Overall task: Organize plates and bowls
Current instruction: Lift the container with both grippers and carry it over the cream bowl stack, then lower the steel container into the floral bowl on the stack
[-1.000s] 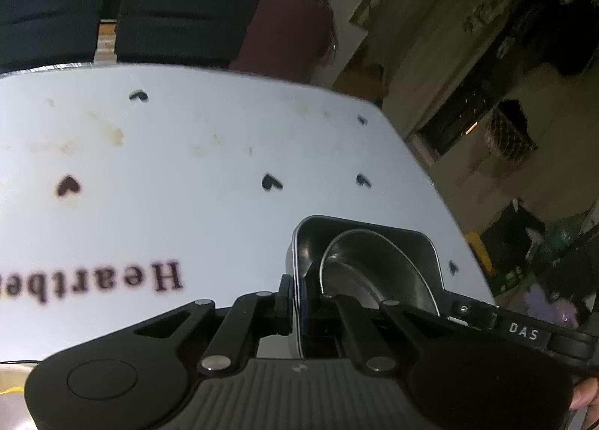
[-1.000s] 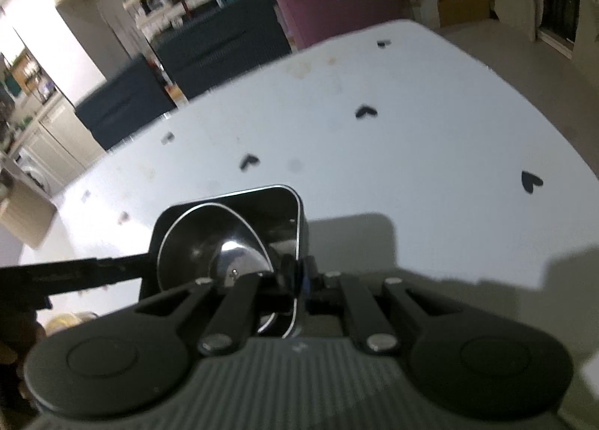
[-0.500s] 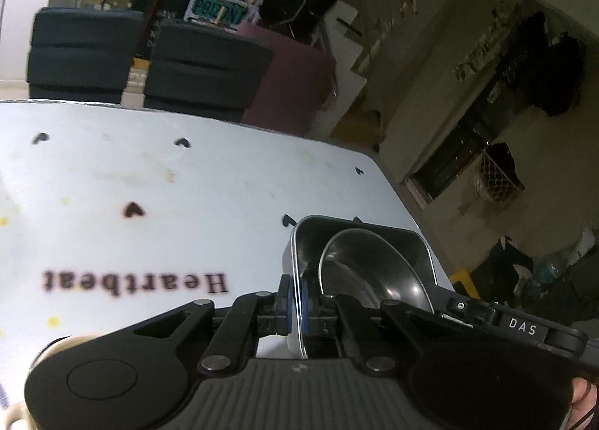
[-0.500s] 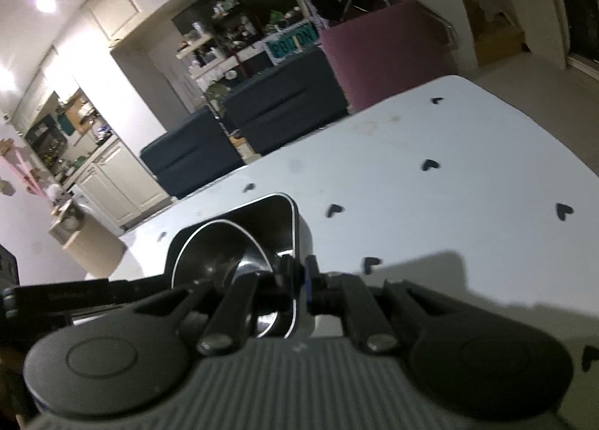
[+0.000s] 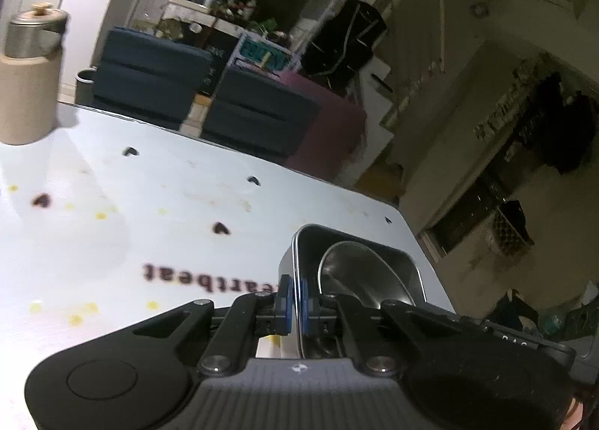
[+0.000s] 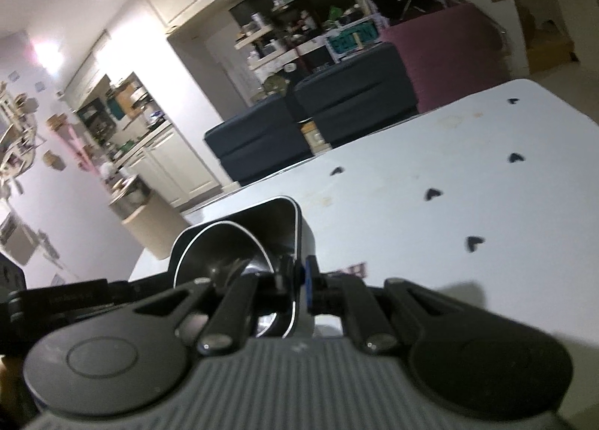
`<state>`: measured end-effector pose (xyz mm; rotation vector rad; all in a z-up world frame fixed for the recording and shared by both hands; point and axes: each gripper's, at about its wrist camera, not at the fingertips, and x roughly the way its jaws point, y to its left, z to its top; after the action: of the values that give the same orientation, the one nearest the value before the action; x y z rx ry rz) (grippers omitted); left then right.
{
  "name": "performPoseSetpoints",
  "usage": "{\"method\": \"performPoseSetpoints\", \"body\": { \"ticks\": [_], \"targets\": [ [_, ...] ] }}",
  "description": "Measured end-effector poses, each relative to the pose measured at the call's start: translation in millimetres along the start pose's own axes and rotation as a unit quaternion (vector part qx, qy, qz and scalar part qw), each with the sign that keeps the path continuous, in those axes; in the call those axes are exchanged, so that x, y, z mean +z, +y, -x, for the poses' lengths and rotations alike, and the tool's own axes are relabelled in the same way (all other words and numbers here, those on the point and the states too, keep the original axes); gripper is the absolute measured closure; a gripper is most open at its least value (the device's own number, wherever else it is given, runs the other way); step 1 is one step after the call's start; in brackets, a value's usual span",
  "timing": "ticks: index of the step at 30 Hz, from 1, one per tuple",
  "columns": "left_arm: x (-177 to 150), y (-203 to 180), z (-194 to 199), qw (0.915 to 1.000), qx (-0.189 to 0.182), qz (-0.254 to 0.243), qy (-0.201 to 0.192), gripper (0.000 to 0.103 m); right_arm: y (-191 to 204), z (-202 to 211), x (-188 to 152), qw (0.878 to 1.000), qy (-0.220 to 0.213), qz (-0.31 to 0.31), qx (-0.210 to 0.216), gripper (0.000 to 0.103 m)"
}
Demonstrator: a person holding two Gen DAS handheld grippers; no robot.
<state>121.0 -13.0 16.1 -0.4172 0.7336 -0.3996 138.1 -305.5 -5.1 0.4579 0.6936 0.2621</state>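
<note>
Since a second ago I have lifted the tray and swung it across the table — in my left view the "Heartbeat" lettering has slid from the left edge to beside the tray, and a beige jar has come into sight; in my right view the table has dropped lower and more of the room shows above it.

My left gripper (image 5: 294, 300) is clamped on the tray's (image 5: 402, 265) near left wall, one blue pad inside the rim and one outside. My right gripper (image 6: 299, 280) pinches the opposite wall of the tray (image 6: 305, 239) the same way. So both jaws are closed on the thin metal, one at each side, and the tray hangs between them above the table.

Inside the tray a steel bowl (image 5: 361, 274) leans tilted, its rim up against the wall; in the right view the bowl (image 6: 224, 248) shows its dark hollow just left of my pads.

Under and beyond the tray lies the white table (image 5: 187, 205), printed with small dark hearts and dotted with yellow stains. At its far left stands the beige jar (image 5: 26, 100) with a metal pot (image 5: 32, 35) on top of it. Past the table's far edge are dark blue sofas (image 6: 310, 126), a maroon block (image 6: 445, 55), and cluttered shelves behind them.
</note>
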Motion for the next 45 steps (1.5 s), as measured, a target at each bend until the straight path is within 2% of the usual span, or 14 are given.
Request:
{"method": "performPoseSetpoints", "body": {
  "ticks": [6,12,20,27,39,45],
  "targets": [
    [-10,22,24,0.9995,0.004,0.024,-0.017,0.098,15,-3,-10,1.0,0.015,0.011,0.013,0.095],
    [-23,37,35,0.9984,0.0,0.054,-0.016,0.099,15,-2,-18,0.999,0.036,0.015,0.02,0.095],
    [-27,47,20,0.9972,0.008,0.071,0.02,0.099,6,1,-23,0.997,0.071,0.011,0.002,0.095],
    [-32,51,10,0.9962,0.035,0.063,0.047,0.099,6,-3,-25,0.995,0.098,0.019,-0.022,0.095],
    [-42,69,2,0.9934,0.054,0.071,0.073,0.099,21,-13,-36,0.988,0.142,0.03,-0.049,0.094],
    [-42,69,1,0.9935,0.052,0.067,0.075,0.099,27,-15,-38,0.987,0.146,0.037,-0.058,0.092]
  ]
}}
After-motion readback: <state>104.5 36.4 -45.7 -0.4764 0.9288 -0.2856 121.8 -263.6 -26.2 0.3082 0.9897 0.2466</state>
